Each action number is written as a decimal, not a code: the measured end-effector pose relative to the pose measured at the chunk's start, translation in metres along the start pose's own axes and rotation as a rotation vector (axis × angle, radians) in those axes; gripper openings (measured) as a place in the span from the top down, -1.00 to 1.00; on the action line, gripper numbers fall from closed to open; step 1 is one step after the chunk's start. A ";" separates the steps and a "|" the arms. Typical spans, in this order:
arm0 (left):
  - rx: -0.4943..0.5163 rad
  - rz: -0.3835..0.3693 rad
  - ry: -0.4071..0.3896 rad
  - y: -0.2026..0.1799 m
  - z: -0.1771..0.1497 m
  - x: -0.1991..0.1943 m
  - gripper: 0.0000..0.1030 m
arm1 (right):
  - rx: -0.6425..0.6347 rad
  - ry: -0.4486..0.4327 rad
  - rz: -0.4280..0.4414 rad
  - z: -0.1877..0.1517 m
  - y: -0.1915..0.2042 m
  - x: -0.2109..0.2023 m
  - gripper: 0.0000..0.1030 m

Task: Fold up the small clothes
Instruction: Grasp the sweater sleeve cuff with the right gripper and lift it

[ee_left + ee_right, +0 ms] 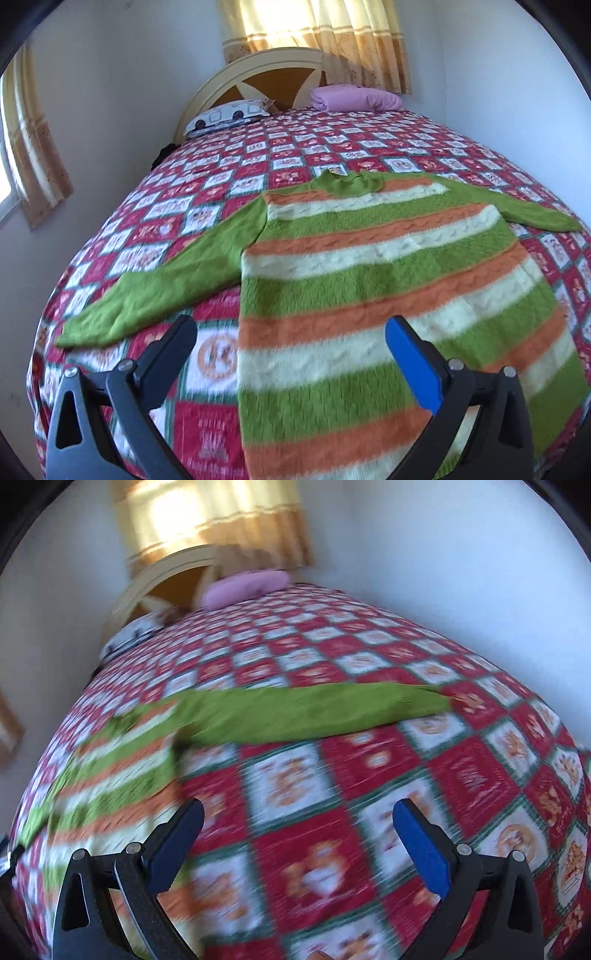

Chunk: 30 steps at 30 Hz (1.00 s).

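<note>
A small sweater (369, 266) striped green, orange and cream lies flat on the bed, neck away from me, both green sleeves spread outward. My left gripper (291, 336) hovers open above the sweater's lower left edge, nothing between its fingers. In the right wrist view the sweater's striped body (122, 753) sits at the left and its right sleeve (317, 709) stretches across the middle. My right gripper (299, 819) is open over bare bedspread, to the right of the body and nearer than the sleeve. This view is blurred.
The bed carries a red and white checkered bedspread (280, 155). A patterned pillow (225, 116) and a pink folded cloth (354, 98) lie by the headboard (258, 70). White walls close in on both sides, with curtains (317, 33) behind the bed.
</note>
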<state>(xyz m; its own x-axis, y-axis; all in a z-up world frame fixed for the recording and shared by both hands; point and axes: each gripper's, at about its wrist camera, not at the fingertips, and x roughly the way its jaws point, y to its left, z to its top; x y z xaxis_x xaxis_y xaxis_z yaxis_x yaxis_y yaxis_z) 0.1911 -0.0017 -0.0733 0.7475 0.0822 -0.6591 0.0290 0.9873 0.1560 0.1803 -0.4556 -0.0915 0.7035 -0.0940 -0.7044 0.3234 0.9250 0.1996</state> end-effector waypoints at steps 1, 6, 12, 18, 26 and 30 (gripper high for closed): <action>0.008 0.000 -0.001 -0.002 0.003 0.006 -1.00 | 0.032 0.006 -0.026 0.008 -0.015 0.008 -0.98; 0.027 -0.004 0.010 -0.007 0.018 0.041 -1.00 | 0.117 0.038 -0.105 0.035 -0.066 0.042 -0.98; -0.004 0.036 0.032 0.001 0.033 0.080 -1.00 | 0.257 0.073 -0.136 0.068 -0.124 0.077 -0.98; -0.034 0.065 0.052 0.011 0.040 0.101 -1.00 | 0.368 0.081 -0.120 0.099 -0.160 0.106 -0.79; -0.062 0.061 0.075 0.015 0.036 0.113 -1.00 | 0.386 0.171 -0.079 0.095 -0.153 0.133 -0.41; -0.059 0.046 0.081 0.013 0.034 0.113 -1.00 | 0.360 0.160 -0.080 0.097 -0.147 0.138 0.69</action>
<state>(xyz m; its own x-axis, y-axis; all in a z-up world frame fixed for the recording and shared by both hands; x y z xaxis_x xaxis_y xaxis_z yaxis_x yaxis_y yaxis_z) 0.2985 0.0161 -0.1209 0.6909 0.1355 -0.7101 -0.0447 0.9884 0.1451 0.2906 -0.6403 -0.1521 0.5688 -0.0758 -0.8190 0.5943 0.7262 0.3456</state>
